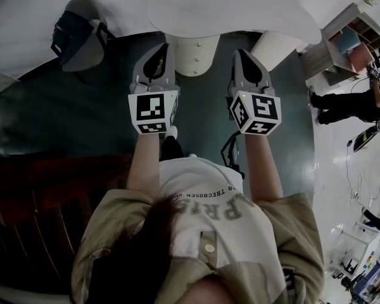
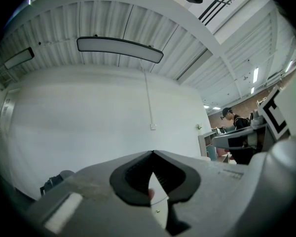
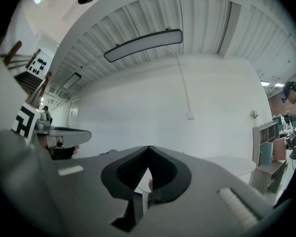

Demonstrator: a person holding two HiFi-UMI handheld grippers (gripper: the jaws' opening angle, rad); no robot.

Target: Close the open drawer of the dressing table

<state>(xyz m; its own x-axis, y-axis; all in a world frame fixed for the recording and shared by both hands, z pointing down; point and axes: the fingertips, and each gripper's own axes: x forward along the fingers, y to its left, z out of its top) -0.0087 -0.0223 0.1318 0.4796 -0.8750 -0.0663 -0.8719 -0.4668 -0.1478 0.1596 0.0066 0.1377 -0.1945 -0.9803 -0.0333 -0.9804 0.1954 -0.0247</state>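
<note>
Lettering on the shirt at 6 o'clock of the head view: large pale block capitals with a smaller line beside them, upside down, partly covered, not safely readable. Black-and-white square markers on the left cube and the right cube, no words.

Left claw just toward 11 o'clock from the middle: jaws closed tip to tip, gripping nothing. Right claw just toward 1 o'clock: likewise closed and empty. Both held level, side by side, aimed at 12 o'clock.

White dressing table at 12 o'clock, its rounded worktop over two ribbed pedestals; both claws short of it, apart from it. Drawer not to be made out in any view.

Open shelf unit at 2 o'clock: compartments with something blue and something reddish-brown, too small to name. Grey chair at 10 o'clock, a dark bag lying on it, contents not visible. Another person in dark clothes at 3 o'clock. Dark wooden furniture at 8 o'clock.
</note>
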